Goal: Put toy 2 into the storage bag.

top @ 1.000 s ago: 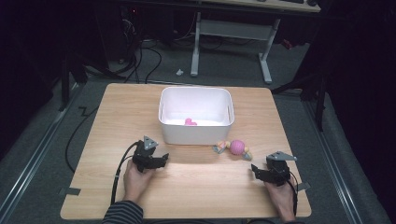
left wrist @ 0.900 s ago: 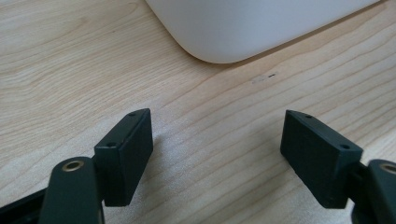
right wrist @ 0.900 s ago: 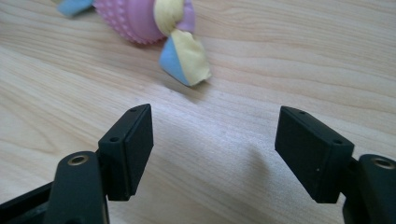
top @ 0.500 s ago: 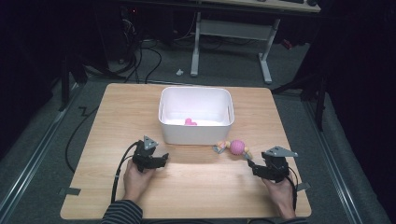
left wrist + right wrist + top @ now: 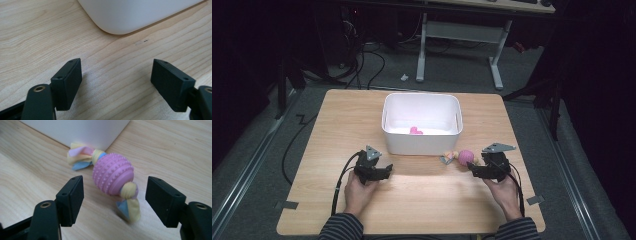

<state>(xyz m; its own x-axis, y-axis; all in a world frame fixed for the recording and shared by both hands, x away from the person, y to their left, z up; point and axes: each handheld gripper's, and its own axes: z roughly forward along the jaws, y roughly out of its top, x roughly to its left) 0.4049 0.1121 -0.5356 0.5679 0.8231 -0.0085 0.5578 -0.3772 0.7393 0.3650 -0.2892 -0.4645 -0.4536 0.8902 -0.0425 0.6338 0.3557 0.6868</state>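
A pink knobbly ball toy (image 5: 466,156) with pastel cloth tails lies on the table just off the front right corner of the white bin (image 5: 422,142). In the right gripper view the toy (image 5: 113,177) sits just ahead of my right gripper (image 5: 115,200), its near cloth tail reaching in between the jaws without touching either pad. Those jaws have just been opening. My right gripper (image 5: 473,169) is close behind the toy. Left of the bin's front, my left gripper (image 5: 384,172) rests low and open over bare wood (image 5: 117,82). A small pink thing (image 5: 415,131) lies inside the bin.
The wooden table (image 5: 422,200) has bare wood in front of the bin. The bin's rounded corner (image 5: 117,25) is just ahead of the left jaws. Beyond the table are a desk frame (image 5: 494,60) and floor cables (image 5: 362,65).
My right gripper has moved left and forward, up to the ball toy. The left hand and its gripper have stayed where they were.
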